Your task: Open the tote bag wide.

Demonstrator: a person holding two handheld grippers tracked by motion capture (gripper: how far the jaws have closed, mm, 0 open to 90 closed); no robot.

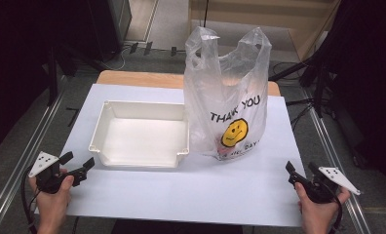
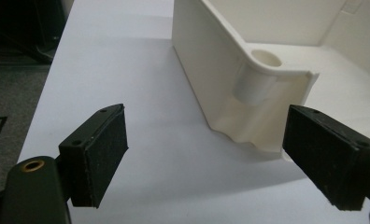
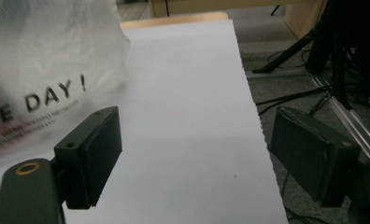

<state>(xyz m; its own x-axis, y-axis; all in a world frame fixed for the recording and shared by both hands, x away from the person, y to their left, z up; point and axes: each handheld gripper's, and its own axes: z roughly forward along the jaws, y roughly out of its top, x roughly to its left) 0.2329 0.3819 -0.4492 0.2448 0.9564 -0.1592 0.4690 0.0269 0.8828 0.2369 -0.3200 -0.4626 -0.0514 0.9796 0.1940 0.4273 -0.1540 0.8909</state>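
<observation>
A clear plastic bag printed "THANK YOU" with a yellow smiley stands upright on the white table, something reddish showing through at its base. To its left sits an empty white bin. My left gripper hovers open at the table's front left, just short of the bin's near left corner. At the front right edge, my right gripper is open too, with the bag ahead and to its left. Neither gripper has anything between its pads.
Metal rails run along both sides of the table. Dark stands and cables crowd the floor on the right. A wooden cabinet stands behind the table.
</observation>
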